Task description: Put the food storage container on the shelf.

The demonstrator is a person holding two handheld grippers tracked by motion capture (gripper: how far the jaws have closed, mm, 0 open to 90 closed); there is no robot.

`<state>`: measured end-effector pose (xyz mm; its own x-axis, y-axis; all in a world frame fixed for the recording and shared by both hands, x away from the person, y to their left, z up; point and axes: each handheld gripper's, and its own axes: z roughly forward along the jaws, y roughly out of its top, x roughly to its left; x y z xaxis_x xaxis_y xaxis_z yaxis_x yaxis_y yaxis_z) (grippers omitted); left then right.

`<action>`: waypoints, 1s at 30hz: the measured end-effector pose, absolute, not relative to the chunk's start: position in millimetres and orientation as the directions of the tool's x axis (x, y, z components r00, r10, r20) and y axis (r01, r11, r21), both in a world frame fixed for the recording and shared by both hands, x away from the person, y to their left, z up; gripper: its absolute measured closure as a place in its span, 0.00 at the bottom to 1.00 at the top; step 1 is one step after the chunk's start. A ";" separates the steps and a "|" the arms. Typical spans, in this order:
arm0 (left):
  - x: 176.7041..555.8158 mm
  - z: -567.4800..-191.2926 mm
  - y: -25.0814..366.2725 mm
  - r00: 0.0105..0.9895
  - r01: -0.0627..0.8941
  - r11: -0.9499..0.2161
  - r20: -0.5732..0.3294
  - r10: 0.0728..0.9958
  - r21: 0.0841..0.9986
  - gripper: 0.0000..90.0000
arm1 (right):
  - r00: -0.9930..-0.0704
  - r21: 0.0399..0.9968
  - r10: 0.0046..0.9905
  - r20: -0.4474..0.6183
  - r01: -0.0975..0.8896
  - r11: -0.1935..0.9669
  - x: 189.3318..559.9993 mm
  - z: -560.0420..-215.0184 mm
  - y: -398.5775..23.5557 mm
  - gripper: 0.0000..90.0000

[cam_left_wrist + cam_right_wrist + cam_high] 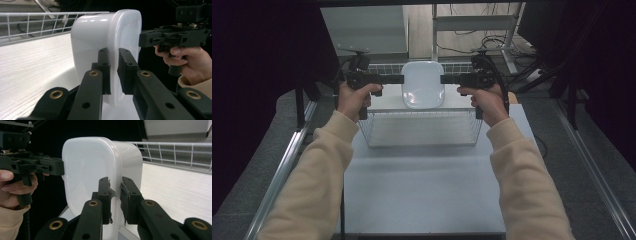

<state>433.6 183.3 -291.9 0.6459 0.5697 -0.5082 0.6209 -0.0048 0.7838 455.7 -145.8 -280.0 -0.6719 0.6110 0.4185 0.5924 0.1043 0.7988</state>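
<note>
A wire basket (422, 131) stands at the far end of the grey table (422, 195), its open mesh front facing the near edge; a white woodgrain shelf (384, 102) lies across its top; cables (492, 42) trail on the floor beyond the far edge.

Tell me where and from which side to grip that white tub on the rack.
Take the white tub by its thin protruding rim, from the two opposite sides, as the left claw and right claw do now. The smooth, rounded body offers little purchase; the flat lip fits between narrow jaws.
</note>
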 end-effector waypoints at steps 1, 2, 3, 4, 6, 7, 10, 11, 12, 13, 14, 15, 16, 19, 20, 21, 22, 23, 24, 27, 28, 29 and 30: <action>435.6 -293.2 183.4 0.643 0.626 -0.005 -0.513 0.569 0.780 0.90 | -0.669 0.794 0.610 0.424 0.599 0.106 458.2 -281.3 -146.2 0.87; 435.6 -293.2 183.4 0.643 0.626 -0.005 -0.513 0.569 0.780 0.90 | -0.665 0.787 0.609 0.433 0.608 0.105 460.4 -282.4 -146.3 0.87; 440.2 -295.5 184.2 0.638 0.638 -0.004 -0.525 0.564 0.770 0.90 | -0.661 0.780 0.610 0.437 0.616 0.108 462.5 -283.4 -146.2 0.87; 440.2 -295.5 184.2 0.638 0.638 -0.004 -0.525 0.564 0.770 0.90 | -0.661 0.780 0.610 0.437 0.616 0.108 462.5 -283.4 -146.2 0.87; 444.2 -296.9 185.4 0.627 0.650 0.009 -0.543 0.558 0.760 0.90 | -0.646 0.773 0.607 0.462 0.629 0.081 466.9 -285.0 -146.2 0.87; 447.6 -297.7 185.9 0.613 0.659 0.019 -0.552 0.565 0.752 0.90 | -0.637 0.768 0.608 0.473 0.637 0.070 467.9 -285.1 -145.7 0.87; 454.4 -298.5 186.9 0.593 0.675 0.033 -0.569 0.570 0.737 0.89 | -0.624 0.759 0.607 0.492 0.649 0.051 472.2 -285.6 -144.1 0.86; 456.7 -298.5 187.2 0.586 0.682 0.034 -0.573 0.573 0.731 0.88 | -0.617 0.755 0.609 0.498 0.654 0.045 474.2 -285.8 -143.5 0.86; 456.7 -298.5 187.2 0.586 0.682 0.034 -0.573 0.573 0.731 0.88 | -0.617 0.755 0.609 0.498 0.654 0.045 474.2 -285.8 -143.5 0.86; 459.6 -298.3 187.3 0.577 0.691 0.039 -0.583 0.572 0.722 0.88 | -0.608 0.748 0.612 0.505 0.662 0.040 476.2 -285.4 -142.7 0.86; 464.1 -299.1 187.2 0.569 0.701 0.048 -0.598 0.565 0.711 0.87 | -0.595 0.740 0.622 0.509 0.671 0.036 480.7 -285.8 -141.2 0.84; 467.5 -299.9 187.9 0.558 0.712 0.054 -0.612 0.560 0.700 0.87 | -0.583 0.732 0.628 0.516 0.681 0.031 483.1 -286.1 -140.3 0.83; 471.3 -300.9 189.0 0.544 0.727 0.062 -0.628 0.556 0.684 0.86 | -0.574 0.725 0.630 0.523 0.688 0.026 485.8 -286.9 -139.6 0.83; 482.7 -307.2 192.7 0.502 0.764 0.098 -0.683 0.531 0.638 0.84 | -0.551 0.705 0.637 0.540 0.709 0.015 493.8 -290.6 -137.0 0.81; 487.1 -310.3 194.6 0.484 0.777 0.111 -0.701 0.523 0.619 0.84 | -0.540 0.695 0.637 0.550 0.719 0.010 496.5 -291.9 -136.2 0.81; 489.4 -312.2 195.4 0.476 0.784 0.117 -0.710 0.519 0.610 0.83 | -0.528 0.684 0.636 0.563 0.730 0.001 499.7 -293.6 -135.2 0.80; 489.4 -312.2 195.4 0.476 0.784 0.117 -0.710 0.519 0.610 0.82 | -0.528 0.684 0.636 0.563 0.730 0.001 499.7 -293.6 -135.2 0.80; 493.7 -315.9 196.9 0.460 0.794 0.129 -0.725 0.513 0.595 0.82 | -0.515 0.675 0.636 0.575 0.738 -0.012 503.5 -295.7 -133.9 0.80; 493.7 -315.9 196.9 0.460 0.794 0.129 -0.725 0.513 0.595 0.81 | -0.515 0.675 0.636 0.575 0.738 -0.012 503.5 -295.7 -133.9 0.80; 498.8 -321.9 197.6 0.441 0.802 0.147 -0.740 0.508 0.579 0.78 | -0.482 0.650 0.639 0.600 0.759 -0.039 508.4 -299.9 -130.8 0.77; 498.8 -321.9 197.6 0.441 0.802 0.147 -0.740 0.508 0.579 0.77 | -0.482 0.650 0.639 0.600 0.759 -0.039 508.4 -299.9 -130.8 0.77; 500.1 -324.5 197.4 0.434 0.805 0.145 -0.738 0.517 0.575 0.76 | -0.469 0.635 0.634 0.615 0.771 -0.046 510.1 -302.5 -129.7 0.76; 500.1 -324.5 197.4 0.434 0.805 0.145 -0.738 0.517 0.575 0.74 | -0.469 0.635 0.634 0.615 0.771 -0.046 510.1 -302.5 -129.7 0.76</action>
<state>500.1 197.4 -324.5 0.4336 0.5169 -0.7381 0.8055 0.1449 0.5747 510.1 -129.7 -302.5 -0.4686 0.6337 0.6154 0.7713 -0.0462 0.6348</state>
